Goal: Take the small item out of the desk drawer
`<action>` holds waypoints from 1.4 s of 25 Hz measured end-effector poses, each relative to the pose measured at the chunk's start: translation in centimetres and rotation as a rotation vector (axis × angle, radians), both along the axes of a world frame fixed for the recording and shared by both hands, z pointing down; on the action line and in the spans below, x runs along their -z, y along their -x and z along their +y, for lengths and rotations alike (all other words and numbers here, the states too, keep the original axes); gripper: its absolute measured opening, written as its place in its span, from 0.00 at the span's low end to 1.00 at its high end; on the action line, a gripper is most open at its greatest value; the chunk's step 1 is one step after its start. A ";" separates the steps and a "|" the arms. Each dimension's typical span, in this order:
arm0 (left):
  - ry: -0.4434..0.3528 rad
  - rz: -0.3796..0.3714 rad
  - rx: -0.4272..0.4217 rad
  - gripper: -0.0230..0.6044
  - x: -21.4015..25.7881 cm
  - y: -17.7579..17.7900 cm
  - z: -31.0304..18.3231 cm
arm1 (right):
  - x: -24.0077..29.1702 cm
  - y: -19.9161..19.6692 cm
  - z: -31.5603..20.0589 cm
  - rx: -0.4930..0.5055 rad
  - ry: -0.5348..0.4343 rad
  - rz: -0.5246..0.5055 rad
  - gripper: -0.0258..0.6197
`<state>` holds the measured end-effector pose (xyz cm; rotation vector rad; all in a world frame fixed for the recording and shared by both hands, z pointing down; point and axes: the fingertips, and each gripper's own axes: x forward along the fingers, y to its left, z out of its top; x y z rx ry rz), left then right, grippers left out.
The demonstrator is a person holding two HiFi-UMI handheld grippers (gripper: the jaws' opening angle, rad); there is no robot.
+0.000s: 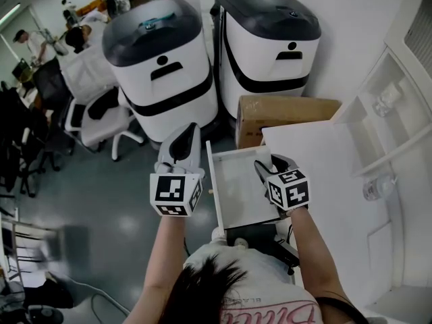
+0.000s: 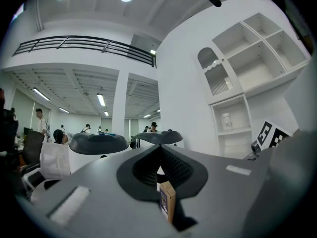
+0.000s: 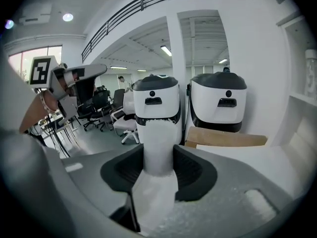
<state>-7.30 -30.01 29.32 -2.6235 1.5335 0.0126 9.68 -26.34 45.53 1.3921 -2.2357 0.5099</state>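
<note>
Right gripper clamps, half-open, the white wrapped item above the open drawer. Item appears light, soft, crushable: hold mid-body, gently. Left gripper, nearly closed, pinches a thin brown carton.

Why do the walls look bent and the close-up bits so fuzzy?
Left gripper view: wide lens bows the shelves, dark corners; small brown box in the left tool soft. Right gripper view: white item blurred up close. Head view: mostly sharp.
</note>
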 end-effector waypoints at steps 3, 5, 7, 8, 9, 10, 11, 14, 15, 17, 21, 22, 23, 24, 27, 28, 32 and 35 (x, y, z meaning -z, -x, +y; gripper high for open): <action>-0.009 0.000 -0.002 0.05 0.3 0.1 0.0 | 1.8 -0.2 -0.1 -0.009 -0.071 0.012 0.31; -0.017 0.000 -0.002 0.05 0.4 0.2 0.1 | 3.1 -0.4 -0.2 -0.018 -0.125 0.018 0.31; -0.024 0.000 -0.004 0.05 0.6 0.3 0.1 | 4.4 -0.6 -0.3 -0.031 -0.174 0.017 0.31; -0.027 0.000 -0.006 0.05 0.7 0.3 0.1 | 5.1 -0.7 -0.3 -0.039 -0.194 0.015 0.31; -0.030 0.000 -0.008 0.05 0.9 0.2 0.1 | 5.7 -0.9 -0.3 -0.048 -0.212 0.012 0.31; -0.033 0.000 -0.010 0.05 1.0 0.2 0.1 | 6.3 -1.0 -0.3 -0.057 -0.230 0.009 0.31; -0.036 -0.001 -0.013 0.05 1.1 0.1 0.2 | 6.8 -1.2 -0.3 -0.066 -0.246 0.006 0.31; -0.046 -0.001 -0.019 0.05 1.3 0.1 0.3 | 8.3 -1.7 -0.1 -0.089 -0.292 -0.001 0.31; -0.049 -0.001 -0.019 0.05 1.4 0.1 0.3 | 8.8 -1.9 0.0 -0.094 -0.313 -0.001 0.31; -0.056 0.000 -0.021 0.05 1.6 0.0 0.3 | 10.1 -2.2 0.2 -0.101 -0.368 0.009 0.31; -0.069 -0.001 -0.025 0.05 2.0 -0.2 0.6 | 12.5 -2.8 0.7 -0.115 -0.479 0.029 0.31; -0.073 0.000 -0.026 0.05 2.1 -0.2 0.6 | 13.0 -3.0 0.9 -0.121 -0.501 0.026 0.31; -0.078 0.000 -0.027 0.05 2.3 -0.2 0.7 | 13.5 -3.2 1.0 -0.127 -0.522 0.022 0.31; -0.083 -0.001 -0.027 0.05 2.4 -0.2 0.7 | 14.0 -3.3 1.1 -0.132 -0.542 0.020 0.31; -0.100 -0.006 -0.028 0.05 2.9 -0.3 0.8 | 15.4 -3.6 1.5 -0.141 -0.601 0.023 0.31; -0.106 -0.008 -0.029 0.05 3.0 -0.3 0.9 | 15.8 -3.7 1.7 -0.143 -0.620 0.025 0.31; -0.131 -0.007 -0.030 0.05 3.8 -0.2 1.2 | 17.5 -4.1 2.4 -0.160 -0.685 0.020 0.31; -0.160 -0.008 -0.032 0.05 4.6 -0.2 1.5 | 18.7 -4.6 2.9 -0.180 -0.725 0.017 0.31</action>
